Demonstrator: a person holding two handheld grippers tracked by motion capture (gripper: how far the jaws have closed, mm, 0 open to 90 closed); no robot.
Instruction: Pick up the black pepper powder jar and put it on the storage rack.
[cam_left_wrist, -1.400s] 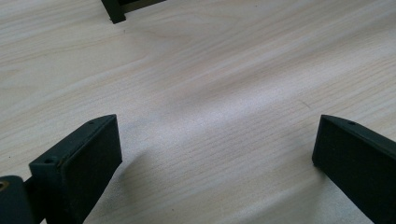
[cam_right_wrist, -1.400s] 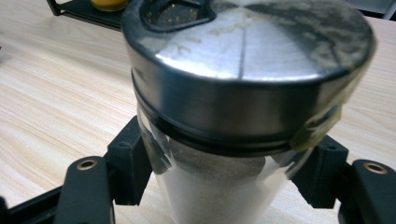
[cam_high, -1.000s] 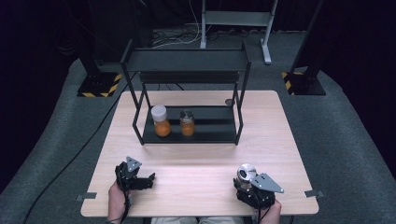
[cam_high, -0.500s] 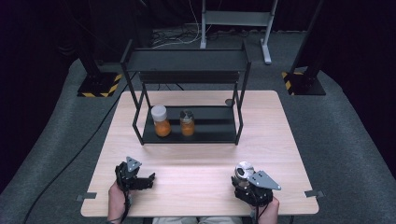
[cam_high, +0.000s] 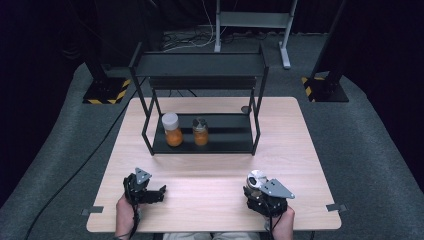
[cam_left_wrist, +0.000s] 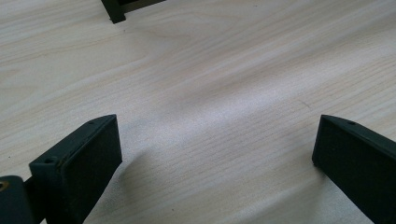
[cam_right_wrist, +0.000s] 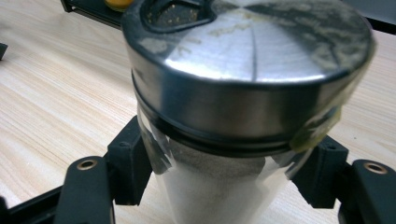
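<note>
A clear jar with a silver metal lid (cam_right_wrist: 252, 70) and white contents stands between my right gripper's (cam_right_wrist: 224, 170) jaws, which are shut on its body. From above, that jar (cam_high: 256, 179) and right gripper (cam_high: 261, 191) sit near the table's front edge at the right. My left gripper (cam_high: 149, 190) rests at the front left. Its jaws stand wide open over bare wood in the left gripper view (cam_left_wrist: 219, 154). On the lower shelf of a black rack (cam_high: 220, 141) stand two jars of orange contents, one with a white lid (cam_high: 171, 129) and one with a metal lid (cam_high: 200, 131).
The rack's top shelf (cam_high: 200, 64) is bare, and one rack foot (cam_left_wrist: 114, 11) shows ahead of the left gripper. A small dark round thing (cam_high: 245, 109) lies on the wooden table (cam_high: 210, 175) behind the rack. Grey carpet and stand bases surround the table.
The right gripper with the silver-lidded jar has shifted slightly to the left. The left gripper has not moved.
</note>
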